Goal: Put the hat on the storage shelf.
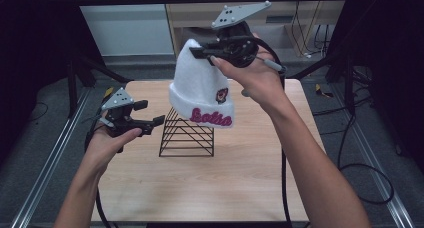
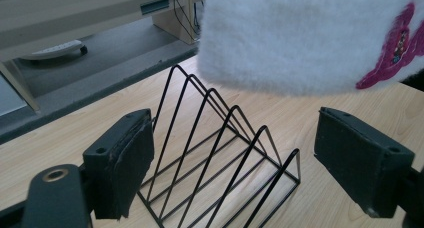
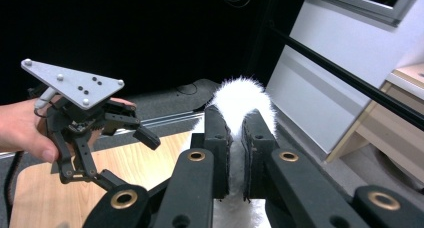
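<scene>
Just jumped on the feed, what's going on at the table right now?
A person is working with a gripper in each hand. The right gripper is shut on the top of a white knit hat with pink lettering and holds it in the air above a black wire rack on the wooden table. The left gripper is open beside the rack, its jaws wide apart and holding nothing.

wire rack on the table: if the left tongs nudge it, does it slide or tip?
Probably slides: the wire rack looks light, thin rods on smooth wood table. Its wide flat base under triangular loops suggests tipping is unlikely. It looks rigid, so it should move as one piece. Left tongs are open beside it.
</scene>
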### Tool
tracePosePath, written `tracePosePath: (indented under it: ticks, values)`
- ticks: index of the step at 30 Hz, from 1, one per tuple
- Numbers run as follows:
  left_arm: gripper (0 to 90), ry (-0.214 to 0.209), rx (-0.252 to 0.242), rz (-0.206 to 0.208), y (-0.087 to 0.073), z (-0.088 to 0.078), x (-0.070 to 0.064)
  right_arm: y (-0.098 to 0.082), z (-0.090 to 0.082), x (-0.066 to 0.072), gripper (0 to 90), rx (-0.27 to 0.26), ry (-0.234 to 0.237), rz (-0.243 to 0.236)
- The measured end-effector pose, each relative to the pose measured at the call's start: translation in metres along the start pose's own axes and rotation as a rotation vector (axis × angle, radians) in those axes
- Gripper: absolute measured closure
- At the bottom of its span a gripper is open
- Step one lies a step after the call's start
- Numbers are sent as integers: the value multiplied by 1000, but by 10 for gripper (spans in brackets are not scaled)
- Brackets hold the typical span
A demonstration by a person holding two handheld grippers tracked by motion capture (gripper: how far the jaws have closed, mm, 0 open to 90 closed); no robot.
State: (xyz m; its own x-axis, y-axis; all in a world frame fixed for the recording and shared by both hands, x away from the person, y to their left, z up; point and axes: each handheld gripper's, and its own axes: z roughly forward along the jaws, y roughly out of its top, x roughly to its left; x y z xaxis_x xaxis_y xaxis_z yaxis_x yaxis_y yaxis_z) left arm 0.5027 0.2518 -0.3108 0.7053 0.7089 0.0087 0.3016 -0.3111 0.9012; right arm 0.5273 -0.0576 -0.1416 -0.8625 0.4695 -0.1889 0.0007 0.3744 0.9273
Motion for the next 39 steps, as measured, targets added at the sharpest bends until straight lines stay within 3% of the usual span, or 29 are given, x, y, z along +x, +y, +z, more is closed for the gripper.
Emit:
tracePosePath:
  ticks: [8,17,39]
  values:
    - [142,4,3,-3,2,-5,12,8,22,5,844,15,35,-14]
    - [111,8,14,-35,-1,-4,31,16,44,16,844,17,76,-33]
    - [97,-18,60,-55,-9,20,40,21,58,24,843,-9,139,-31]
